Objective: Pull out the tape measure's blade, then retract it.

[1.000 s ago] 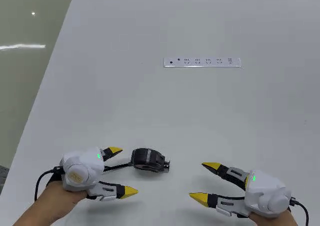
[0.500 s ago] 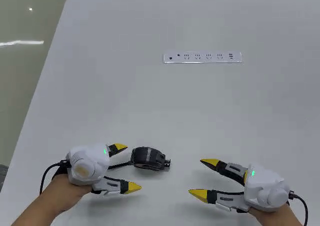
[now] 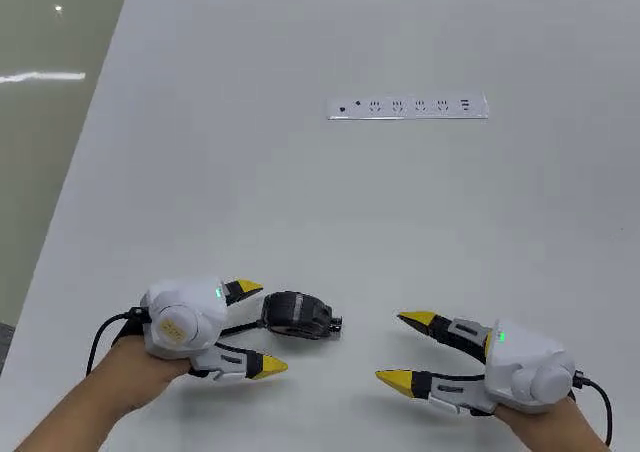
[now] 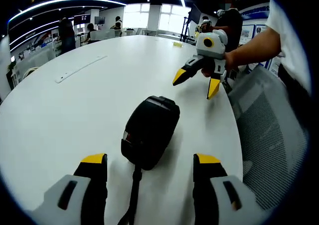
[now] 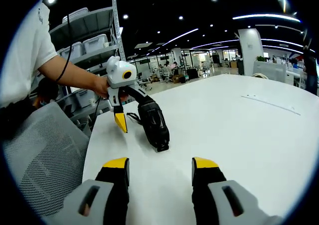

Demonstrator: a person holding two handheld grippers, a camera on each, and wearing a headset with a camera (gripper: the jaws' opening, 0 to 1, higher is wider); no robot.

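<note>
tape measure (image 3: 297,315) black | left gripper (image 3: 260,326), right gripper (image 3: 402,348) white, jaws yellow-tipped | table (image 3: 300,202) white | power strip (image 3: 407,107) white

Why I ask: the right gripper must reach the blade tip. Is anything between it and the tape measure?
Nothing visible: only bare table lies between the right gripper and the tape measure. The left gripper sits at its far side, jaws open.

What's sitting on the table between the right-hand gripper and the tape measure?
Nothing, just bare table; the head view shows it between right gripper and tape measure.

Left tool (image 3: 262,326) and right tool (image 3: 400,348) low, jaws wide apart, tips toward each other.
</note>
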